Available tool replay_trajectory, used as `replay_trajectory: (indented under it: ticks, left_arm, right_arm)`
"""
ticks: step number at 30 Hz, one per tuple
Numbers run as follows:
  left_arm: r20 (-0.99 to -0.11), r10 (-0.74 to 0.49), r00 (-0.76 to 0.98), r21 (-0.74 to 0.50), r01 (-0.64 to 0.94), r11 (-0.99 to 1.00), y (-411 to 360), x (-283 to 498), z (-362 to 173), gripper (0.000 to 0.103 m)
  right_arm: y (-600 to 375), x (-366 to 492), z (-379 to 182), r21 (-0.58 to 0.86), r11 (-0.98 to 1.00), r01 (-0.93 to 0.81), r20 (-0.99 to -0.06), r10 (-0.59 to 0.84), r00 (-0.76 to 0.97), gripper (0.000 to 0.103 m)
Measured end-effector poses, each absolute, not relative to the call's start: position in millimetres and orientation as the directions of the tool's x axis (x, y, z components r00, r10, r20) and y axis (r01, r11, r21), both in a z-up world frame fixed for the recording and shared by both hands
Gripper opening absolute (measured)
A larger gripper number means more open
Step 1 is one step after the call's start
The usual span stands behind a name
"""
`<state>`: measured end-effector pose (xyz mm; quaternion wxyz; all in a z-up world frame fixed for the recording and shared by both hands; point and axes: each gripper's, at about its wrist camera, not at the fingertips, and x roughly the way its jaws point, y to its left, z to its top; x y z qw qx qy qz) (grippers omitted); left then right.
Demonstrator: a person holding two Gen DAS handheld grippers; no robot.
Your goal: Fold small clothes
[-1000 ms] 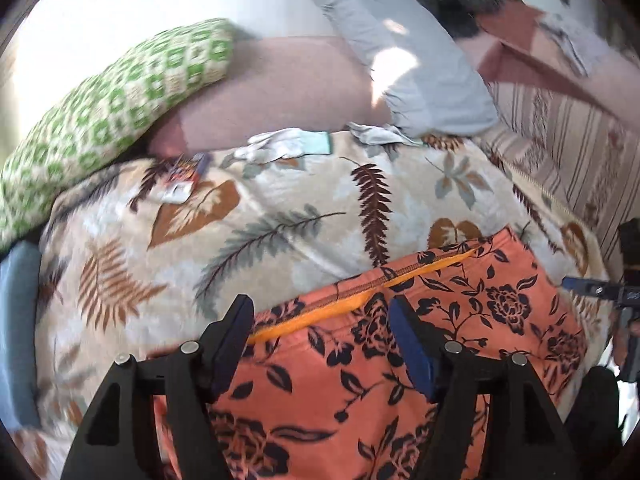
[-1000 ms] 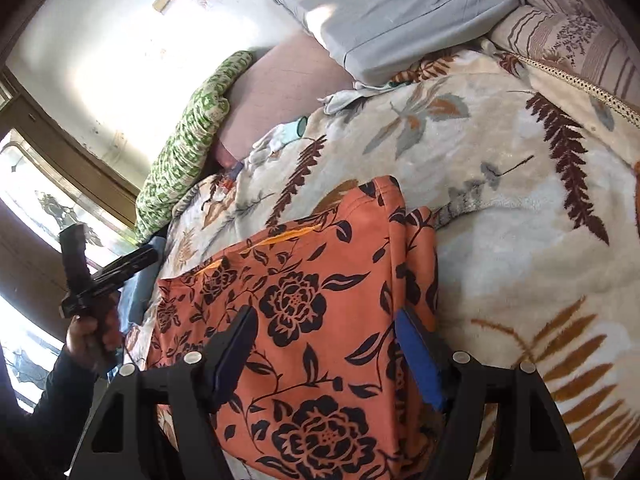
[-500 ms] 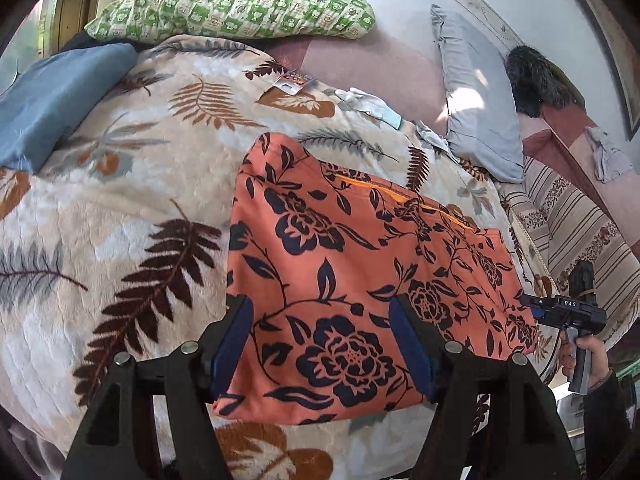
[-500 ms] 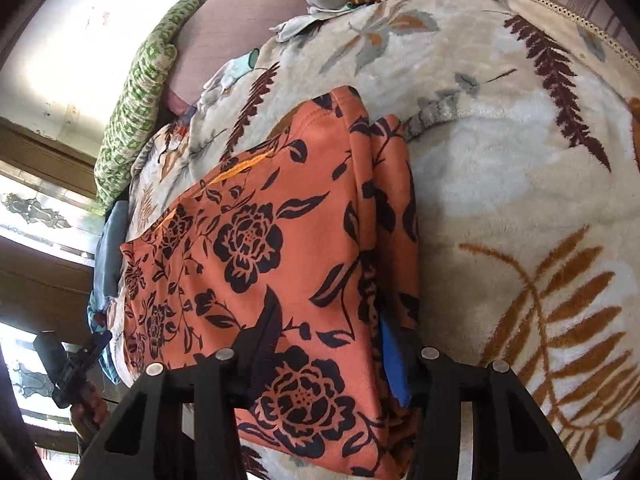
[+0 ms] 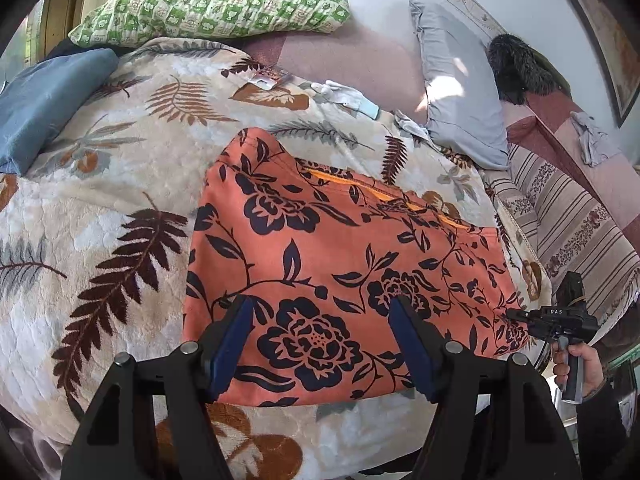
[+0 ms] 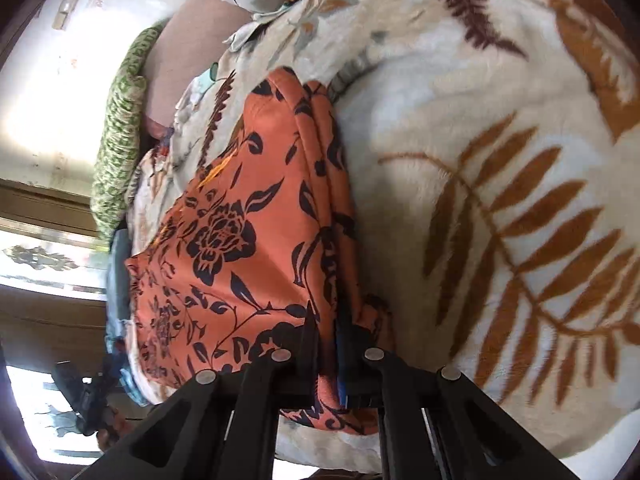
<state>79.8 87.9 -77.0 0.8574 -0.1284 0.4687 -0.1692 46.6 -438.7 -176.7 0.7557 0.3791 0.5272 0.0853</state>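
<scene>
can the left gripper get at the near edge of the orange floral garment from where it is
Probably yes: the left gripper is open over the orange floral garment, nothing between them. The right gripper is shut on its other edge.

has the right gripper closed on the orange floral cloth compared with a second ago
Yes. The right gripper had its jaws spread over the orange floral cloth; now they are pinched on its folded right edge, beside the leaf-print blanket.

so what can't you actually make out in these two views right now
- Left wrist view: the near hem of the orange floral garment is partly covered by the open left gripper.
- Right wrist view: how many layers the right gripper pinches is unclear; the fabric bunches between the closed jaws.
- Right wrist view: the blue cloth is mostly hidden behind the garment.
- Both views: the leaf-print blanket is cut off by the lens rim.
</scene>
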Motion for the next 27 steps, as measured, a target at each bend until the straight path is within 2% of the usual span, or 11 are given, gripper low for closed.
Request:
replay_trajectory:
  ticks: [4, 8, 11, 14, 16, 18, 20, 22, 23, 24, 27]
  left_arm:
    - [-0.797, -0.360, 0.485, -0.319, 0.166, 0.933, 81.3, 80.8, -88.6, 0.074]
    - [-0.915, -0.119, 0.386, -0.089, 0.096, 0.991, 77.1, 91.9, -135.7, 0.076]
    - [-0.907, -0.097, 0.411, -0.058, 0.106, 0.993, 73.3, 88.2, -130.5, 0.076]
    - [-0.909, -0.108, 0.403, -0.073, 0.101, 0.992, 77.3, 88.5, -129.9, 0.076]
    - [-0.908, -0.120, 0.401, -0.088, 0.097, 0.991, 78.2, 88.0, -123.5, 0.076]
    - [-0.880, -0.178, 0.441, -0.146, 0.107, 0.984, 78.1, 83.5, -103.9, 0.076]
    - [-0.834, -0.249, 0.493, -0.199, 0.152, 0.968, 75.0, 81.1, -86.6, 0.076]
    - [-0.821, -0.277, 0.500, -0.204, 0.196, 0.959, 65.6, 89.3, -82.9, 0.077]
    - [-0.831, -0.266, 0.488, -0.186, 0.207, 0.961, 61.6, 96.5, -88.9, 0.077]
    - [-0.855, -0.223, 0.469, -0.147, 0.192, 0.970, 58.6, 104.6, -99.2, 0.077]
    - [-0.909, -0.166, 0.383, -0.121, 0.137, 0.983, 59.9, 121.7, -134.9, 0.077]
  right_arm:
    - [-437.6, 43.7, -153.1, 0.618, 0.745, 0.253, -0.753, 0.466, 0.465, 0.013]
    - [-422.8, 47.3, -105.8, 0.494, 0.848, 0.194, -0.779, 0.331, 0.533, 0.014]
    - [-405.1, 65.7, -95.9, 0.626, 0.777, 0.064, -0.689, 0.514, 0.511, 0.020]
    - [-382.5, 95.0, -112.2, 0.673, 0.739, -0.033, -0.657, 0.618, 0.432, 0.035]
    - [-398.1, 120.5, -147.0, 0.501, 0.851, 0.156, -0.824, 0.414, 0.387, 0.029]
    - [-418.8, 126.6, -158.2, 0.597, 0.745, 0.298, -0.786, 0.469, 0.402, 0.029]
    - [-400.9, 126.4, -125.1, 0.573, 0.797, 0.192, -0.768, 0.440, 0.465, 0.030]
    - [-365.5, 131.2, -104.6, 0.627, 0.778, 0.052, -0.715, 0.547, 0.436, 0.036]
    - [-341.5, 137.3, -102.1, 0.679, 0.734, -0.023, -0.676, 0.638, 0.368, 0.043]
    - [-311.3, 143.4, -104.8, 0.729, 0.677, -0.101, -0.635, 0.724, 0.268, 0.063]
    - [-238.4, 161.0, -123.4, 0.734, 0.628, -0.259, -0.636, 0.769, 0.062, 0.066]
